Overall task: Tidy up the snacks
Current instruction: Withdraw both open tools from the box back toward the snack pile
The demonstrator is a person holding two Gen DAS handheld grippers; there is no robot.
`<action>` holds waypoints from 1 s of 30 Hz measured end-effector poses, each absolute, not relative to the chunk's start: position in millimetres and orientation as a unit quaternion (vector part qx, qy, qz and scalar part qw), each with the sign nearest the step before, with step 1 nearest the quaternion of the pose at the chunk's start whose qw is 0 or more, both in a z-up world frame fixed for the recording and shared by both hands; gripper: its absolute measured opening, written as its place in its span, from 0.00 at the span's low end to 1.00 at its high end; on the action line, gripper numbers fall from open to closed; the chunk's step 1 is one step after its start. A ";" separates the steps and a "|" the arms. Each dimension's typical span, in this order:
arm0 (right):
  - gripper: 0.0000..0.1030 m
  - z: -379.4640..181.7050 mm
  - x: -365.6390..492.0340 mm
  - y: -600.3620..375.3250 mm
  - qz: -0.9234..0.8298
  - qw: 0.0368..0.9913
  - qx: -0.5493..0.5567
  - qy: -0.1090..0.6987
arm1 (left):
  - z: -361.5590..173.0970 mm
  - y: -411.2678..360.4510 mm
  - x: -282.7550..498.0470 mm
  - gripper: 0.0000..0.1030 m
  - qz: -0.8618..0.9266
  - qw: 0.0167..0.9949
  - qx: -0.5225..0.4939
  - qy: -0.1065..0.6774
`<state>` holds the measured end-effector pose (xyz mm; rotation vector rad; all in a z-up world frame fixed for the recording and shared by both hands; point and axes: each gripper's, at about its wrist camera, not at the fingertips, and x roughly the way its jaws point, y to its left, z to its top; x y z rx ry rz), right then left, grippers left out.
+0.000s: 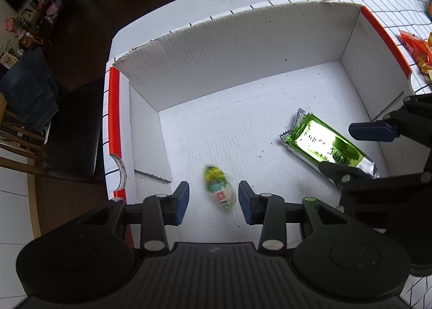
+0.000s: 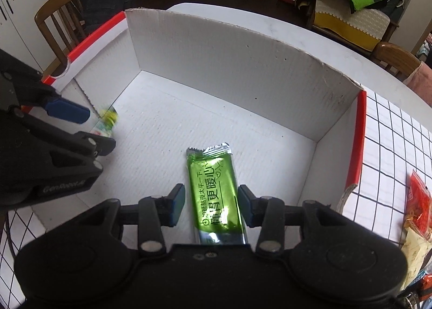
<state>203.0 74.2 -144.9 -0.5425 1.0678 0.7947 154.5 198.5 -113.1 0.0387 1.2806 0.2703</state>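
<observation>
A white cardboard box [image 1: 243, 52] with red rims stands open on the table. On its floor lies a shiny green snack packet [image 1: 326, 144], flat and lengthwise between the fingers of my right gripper [image 2: 212, 205]. A gap shows beside the left pad, so the jaws are open. A small green and white candy [image 1: 218, 191], blurred, is between the blue pads of my left gripper [image 1: 213, 201] with space on both sides; this gripper is open too. In the right wrist view the candy [image 2: 106, 122] sits by the box's left wall [image 2: 229, 66], beside the left gripper [image 2: 101, 129].
Red snack packets [image 2: 418, 201] lie on the grid-patterned cloth [image 2: 391, 133] right of the box, seen too in the left wrist view [image 1: 415, 49]. Wooden chairs [image 2: 59, 20] stand beyond the table's edge. Much of the box floor [image 2: 189, 120] is bare.
</observation>
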 end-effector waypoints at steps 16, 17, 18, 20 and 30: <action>0.53 -95.0 194.4 34.8 0.377 0.783 -0.168 0.466 | -74.5 180.7 128.4 0.52 0.111 0.832 -0.010 0.543; 0.54 -90.4 193.2 30.7 0.379 0.785 -0.161 0.463 | -70.5 178.1 126.6 0.52 0.110 0.836 -0.009 0.537; 0.54 -86.0 191.9 26.7 0.380 0.788 -0.156 0.459 | -66.3 175.4 124.8 0.54 0.108 0.840 -0.008 0.532; 0.55 -77.2 189.1 17.1 0.383 0.794 -0.147 0.449 | -58.1 168.1 120.9 0.55 0.107 0.847 -0.006 0.521; 0.65 -44.9 177.0 -38.1 0.386 0.817 -0.104 0.415 | -25.3 137.4 100.2 0.67 0.093 0.880 -0.016 0.466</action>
